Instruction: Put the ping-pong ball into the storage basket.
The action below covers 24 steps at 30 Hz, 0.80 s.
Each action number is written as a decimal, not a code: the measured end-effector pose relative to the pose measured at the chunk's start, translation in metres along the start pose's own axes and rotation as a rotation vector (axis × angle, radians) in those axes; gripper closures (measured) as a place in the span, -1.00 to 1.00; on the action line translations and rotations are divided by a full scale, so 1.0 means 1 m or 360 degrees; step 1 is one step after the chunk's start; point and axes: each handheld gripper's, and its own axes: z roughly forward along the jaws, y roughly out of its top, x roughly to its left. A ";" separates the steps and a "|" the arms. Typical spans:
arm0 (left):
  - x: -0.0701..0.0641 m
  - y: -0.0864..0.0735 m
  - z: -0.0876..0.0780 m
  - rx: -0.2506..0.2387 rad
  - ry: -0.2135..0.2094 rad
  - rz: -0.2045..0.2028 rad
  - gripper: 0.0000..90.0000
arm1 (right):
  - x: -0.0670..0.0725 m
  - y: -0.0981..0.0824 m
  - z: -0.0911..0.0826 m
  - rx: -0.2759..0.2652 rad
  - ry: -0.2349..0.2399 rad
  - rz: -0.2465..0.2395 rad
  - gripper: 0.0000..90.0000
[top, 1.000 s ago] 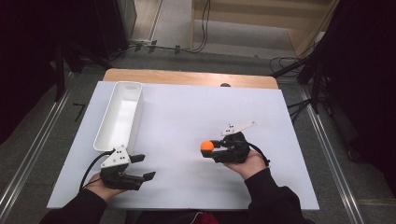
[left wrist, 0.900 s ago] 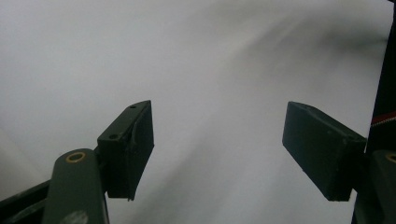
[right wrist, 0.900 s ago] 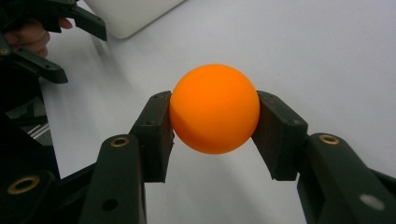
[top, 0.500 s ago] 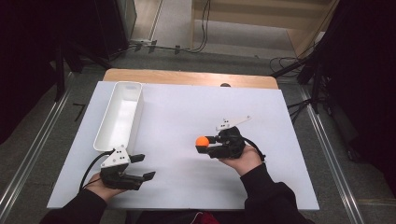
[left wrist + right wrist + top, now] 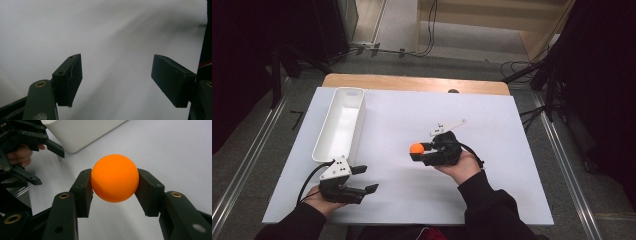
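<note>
An orange ball (image 5: 415, 148) (image 5: 114, 178) is clamped between the two black jaws of my right gripper (image 5: 418, 151) (image 5: 115, 188), held a little above the middle of the white table (image 5: 492, 130). The gripper points left toward a long white tray (image 5: 339, 125) (image 5: 80, 132) at the table's left side. My left gripper (image 5: 364, 179) (image 5: 116, 80) rests near the front left edge, just below the tray's near end, jaws wide apart with only bare white table between them. In the right gripper view the left gripper (image 5: 37, 157) and its hand appear at the upper left.
A cable trails from each gripper. A wooden strip (image 5: 412, 82) runs along the table's far edge. Dark floor, metal rails and stands surround the table. Bare table surface lies between the ball and the tray.
My right gripper has carried the orange ball leftward and slightly up, closer to the tray. The left gripper has stayed where it was.
</note>
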 end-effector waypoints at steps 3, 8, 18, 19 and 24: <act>0.000 0.000 0.000 -0.0001 0.0003 -0.0003 -0.44 | 0.001 0.006 0.003 -0.0010 0.0002 -0.0004 0.08; 0.000 0.000 0.000 -0.0001 0.0003 -0.0004 -0.44 | 0.002 0.013 0.008 -0.0005 0.0005 -0.0015 0.08; 0.001 -0.001 -0.001 -0.0004 0.0003 -0.0010 -0.44 | -0.001 0.031 0.021 -0.0013 0.0008 -0.0011 0.08; 0.001 -0.001 -0.001 -0.0006 0.0001 -0.0012 -0.44 | 0.000 0.032 0.022 -0.0015 0.0008 -0.0014 0.08; 0.001 -0.001 -0.001 -0.0005 0.0000 -0.0016 -0.44 | 0.000 0.041 0.023 -0.0041 0.0022 -0.0027 0.08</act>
